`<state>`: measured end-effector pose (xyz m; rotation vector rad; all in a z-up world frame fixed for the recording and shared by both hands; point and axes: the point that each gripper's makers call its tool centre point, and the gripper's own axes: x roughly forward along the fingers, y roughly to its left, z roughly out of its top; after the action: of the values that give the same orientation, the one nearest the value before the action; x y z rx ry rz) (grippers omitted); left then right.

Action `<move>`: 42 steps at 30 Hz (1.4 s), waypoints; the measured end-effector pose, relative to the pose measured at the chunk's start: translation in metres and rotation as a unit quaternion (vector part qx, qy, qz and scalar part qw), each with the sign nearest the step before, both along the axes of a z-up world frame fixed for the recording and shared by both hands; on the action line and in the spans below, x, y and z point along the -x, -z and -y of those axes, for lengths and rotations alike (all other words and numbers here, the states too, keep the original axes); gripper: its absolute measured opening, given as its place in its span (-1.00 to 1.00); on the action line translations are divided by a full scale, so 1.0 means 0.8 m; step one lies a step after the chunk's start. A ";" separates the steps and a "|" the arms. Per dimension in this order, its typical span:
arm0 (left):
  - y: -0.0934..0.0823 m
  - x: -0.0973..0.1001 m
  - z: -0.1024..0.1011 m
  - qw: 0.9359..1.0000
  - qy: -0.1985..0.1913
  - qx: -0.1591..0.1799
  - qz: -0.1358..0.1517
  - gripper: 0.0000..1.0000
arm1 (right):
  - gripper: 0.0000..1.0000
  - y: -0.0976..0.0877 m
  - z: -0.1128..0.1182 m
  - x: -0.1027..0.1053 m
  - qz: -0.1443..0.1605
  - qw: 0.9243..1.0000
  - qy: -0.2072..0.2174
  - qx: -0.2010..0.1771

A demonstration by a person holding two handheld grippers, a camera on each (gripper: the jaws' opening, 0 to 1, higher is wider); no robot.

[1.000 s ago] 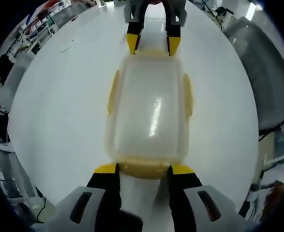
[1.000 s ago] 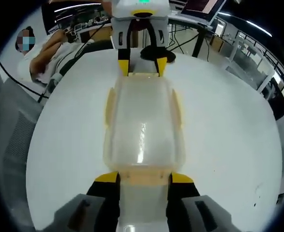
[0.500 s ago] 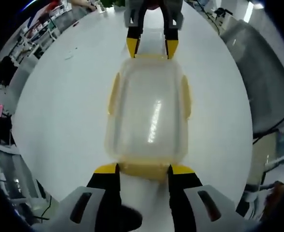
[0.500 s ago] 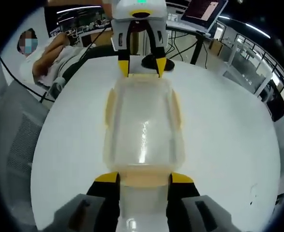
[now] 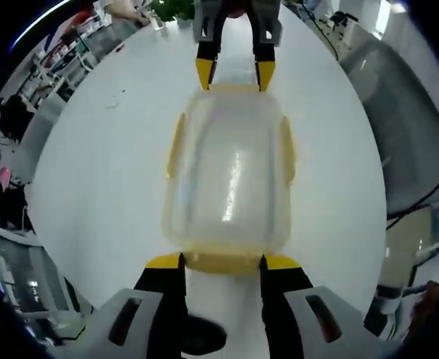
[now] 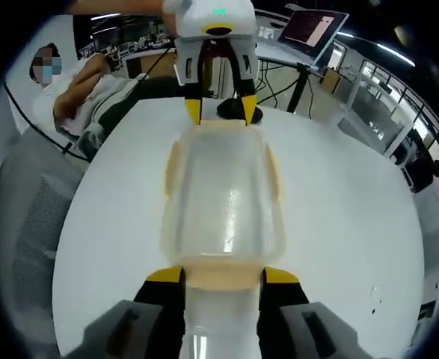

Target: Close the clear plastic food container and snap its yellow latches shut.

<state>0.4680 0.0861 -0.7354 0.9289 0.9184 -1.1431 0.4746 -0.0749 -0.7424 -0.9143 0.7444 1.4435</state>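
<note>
**Operator:** On the white table [image 5: 92,187], left gripper view first: where is the container and what are the jaws doing?

**Inspector:** The clear container [image 5: 229,176] lies flat with its lid seated. The left gripper [image 5: 220,262] has its jaws parted, one tip either side of the near yellow latch [image 5: 223,262]; the latch sits between them without being pinched. The right gripper [image 5: 234,73] stands at the far end, jaws likewise parted at the far latch. Side latches [image 5: 176,146] lie along both long edges.

**Operator:** Any change over the last second?

**Inspector:** Container and both grippers hold the same relation. Only the background has shifted, which is camera tilt, not movement of the container.

**Operator:** Right gripper view?

**Inspector:** Same arrangement from the opposite end. The right gripper [image 6: 223,275] has its jaws spread around the pale near latch [image 6: 222,273]; the left gripper [image 6: 219,109] is at the far end. A person [image 6: 92,82] sits beyond the table, and a laptop [image 6: 307,28] stands behind.

**Operator:** Task status?

**Inspector:** Judged: lid closed; both end latches are probably being pressed. Whether any latch has snapped cannot be told.
</note>
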 end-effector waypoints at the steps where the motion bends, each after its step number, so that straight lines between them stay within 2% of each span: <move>1: -0.002 -0.001 0.002 1.000 0.001 0.001 0.001 -0.26 | -0.30 -0.002 0.002 0.000 0.000 1.000 0.000 -0.001; 18: -0.037 -0.006 0.056 1.000 0.007 0.018 0.020 -0.26 | -0.30 -0.037 0.055 -0.006 0.021 1.000 0.000 -0.002; 28: -0.046 -0.006 0.090 0.999 0.009 0.022 0.024 -0.26 | -0.30 -0.045 0.088 -0.007 0.027 1.000 0.000 -0.001; 42: -0.048 -0.022 0.138 0.999 0.013 0.027 0.028 -0.27 | -0.29 -0.049 0.143 -0.015 0.030 1.000 0.002 0.001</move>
<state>0.4859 -0.0246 -0.6972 0.9256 0.8291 -1.1534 0.4862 -0.1894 -0.7032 -0.9538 0.7020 1.4067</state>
